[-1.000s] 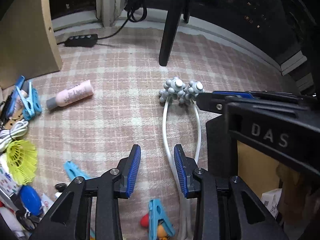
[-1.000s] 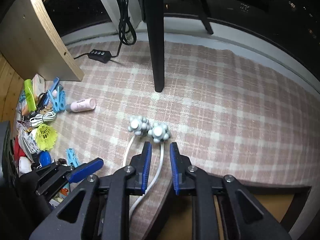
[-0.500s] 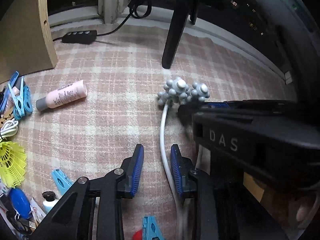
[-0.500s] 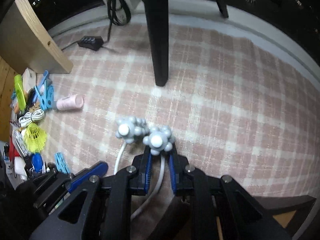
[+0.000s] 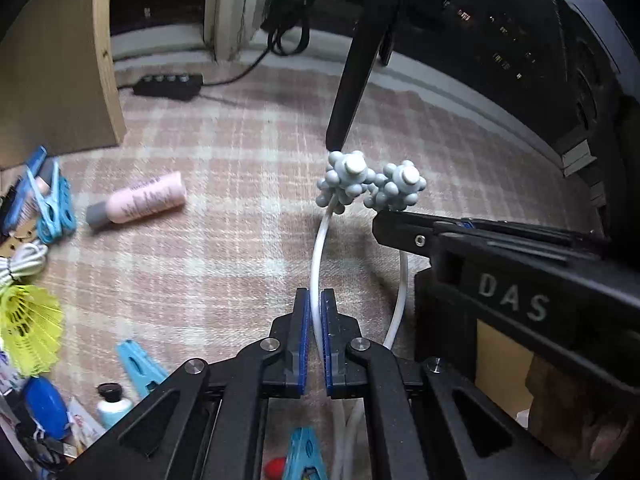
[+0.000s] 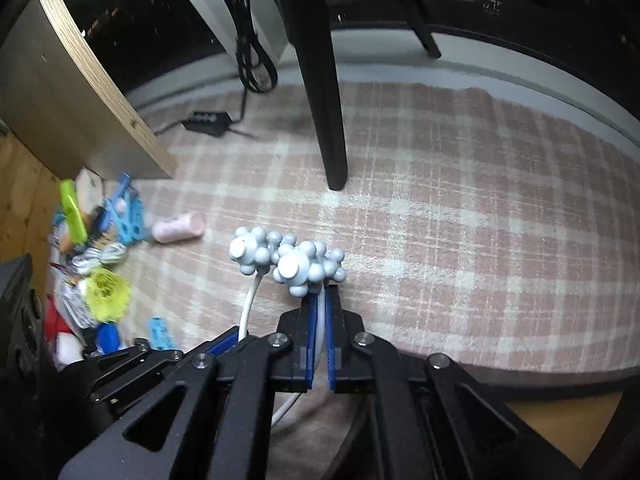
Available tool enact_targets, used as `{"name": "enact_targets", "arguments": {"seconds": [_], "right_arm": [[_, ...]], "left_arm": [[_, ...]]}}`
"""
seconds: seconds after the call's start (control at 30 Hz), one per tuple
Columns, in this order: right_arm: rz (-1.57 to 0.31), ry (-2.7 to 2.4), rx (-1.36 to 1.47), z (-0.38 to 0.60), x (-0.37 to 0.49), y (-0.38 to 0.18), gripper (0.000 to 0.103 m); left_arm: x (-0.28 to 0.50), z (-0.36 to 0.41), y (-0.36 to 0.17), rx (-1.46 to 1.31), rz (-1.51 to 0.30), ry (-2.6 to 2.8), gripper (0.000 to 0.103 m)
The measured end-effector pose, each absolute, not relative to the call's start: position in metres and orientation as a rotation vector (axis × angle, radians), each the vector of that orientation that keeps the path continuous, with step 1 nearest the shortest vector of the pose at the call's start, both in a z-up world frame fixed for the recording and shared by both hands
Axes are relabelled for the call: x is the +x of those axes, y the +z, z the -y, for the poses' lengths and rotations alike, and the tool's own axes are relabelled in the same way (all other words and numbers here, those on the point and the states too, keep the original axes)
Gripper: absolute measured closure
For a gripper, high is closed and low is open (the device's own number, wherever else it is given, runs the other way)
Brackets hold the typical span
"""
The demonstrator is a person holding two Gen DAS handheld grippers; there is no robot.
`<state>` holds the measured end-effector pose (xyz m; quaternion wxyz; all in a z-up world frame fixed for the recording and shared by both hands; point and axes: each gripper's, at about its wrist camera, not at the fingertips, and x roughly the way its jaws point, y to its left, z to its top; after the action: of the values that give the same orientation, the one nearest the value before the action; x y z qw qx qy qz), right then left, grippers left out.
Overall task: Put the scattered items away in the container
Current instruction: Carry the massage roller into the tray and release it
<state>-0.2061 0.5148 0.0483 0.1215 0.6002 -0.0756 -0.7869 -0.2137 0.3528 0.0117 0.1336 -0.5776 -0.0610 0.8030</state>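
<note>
Clutter sits at the far left of the left wrist view: blue clothes pegs [image 5: 54, 210], a yellow shuttlecock [image 5: 30, 330] and a coiled white cable [image 5: 22, 262] lie in a heap on the pink checked rug [image 5: 224, 216]. Just right of them a pink bottle [image 5: 138, 202] lies on its side, well apart from the action. Centre now, and the left gripper [image 5: 316, 304] has just been closing, its blue pads pinching one white arm of the neck massager [image 5: 318, 248]. That massager's two grey knobbly heads rise above the rug, close to a black chair leg [image 5: 352, 92]. Further right, the right gripper [image 5: 404, 234] comes in from the side, gripping the other white arm just below its head. Over in the right wrist view, the right gripper [image 6: 320, 312] has likewise just been closing, and its pads clamp that white arm directly under the nearer grey head. At the lower right a brown cardboard box [image 5: 502, 356] shows behind that gripper's body.
</note>
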Motion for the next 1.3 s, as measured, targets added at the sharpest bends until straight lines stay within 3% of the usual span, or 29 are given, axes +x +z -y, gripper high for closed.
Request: {"name": "enact_targets", "arguments": {"seconds": [0.57, 0.93, 1.0, 1.03, 1.07, 1.3], "right_arm": [[0.406, -2.443, 1.487, -0.535, -0.129, 0.153, 0.098], [0.356, -2.547, 1.578, -0.597, -0.051, 0.164, 0.096], [0.322, -2.605, 1.621, -0.608, -0.043, 0.162, 0.078], [0.314, -2.638, 1.637, -0.614, -0.039, 0.162, 0.061], [0.315, -2.668, 1.633, -0.618, -0.036, 0.163, 0.057], [0.315, -2.782, 1.581, -0.637, -0.02, 0.167, 0.053]], "left_arm": [[-0.134, -0.363, 0.128, -1.39, 0.193, 2.329, 0.099], [-0.067, -0.433, 0.133, -1.361, 0.068, 2.175, 0.097], [-0.053, -0.446, 0.136, -1.375, 0.006, 2.168, 0.089], [-0.05, -0.447, 0.138, -1.371, -0.008, 2.176, 0.082], [-0.047, -0.447, 0.138, -1.362, -0.018, 2.192, 0.079], [-0.045, -0.435, 0.135, -1.37, -0.05, 2.231, 0.078]]}}
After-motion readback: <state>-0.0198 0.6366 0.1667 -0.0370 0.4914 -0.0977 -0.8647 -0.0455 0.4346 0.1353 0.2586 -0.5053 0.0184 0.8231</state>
